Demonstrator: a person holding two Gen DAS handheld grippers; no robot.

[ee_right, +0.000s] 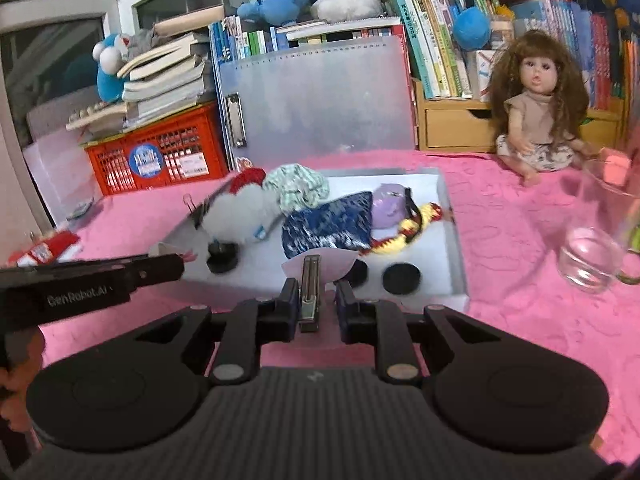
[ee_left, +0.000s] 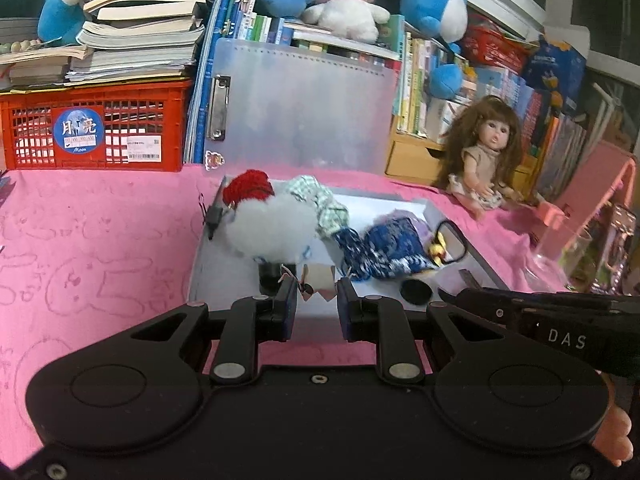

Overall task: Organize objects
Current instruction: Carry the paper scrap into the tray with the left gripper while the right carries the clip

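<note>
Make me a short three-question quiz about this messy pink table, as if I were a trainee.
1. True or false: the doll is lying inside the white tray.
2. What sits right of the tray: A) clear glass, B) kettle, C) shoe?
3. Which colour is the crate under the stacked books?

Key
1. False; the doll sits on the pink cloth behind the tray.
2. A, the clear glass.
3. Red.
</note>
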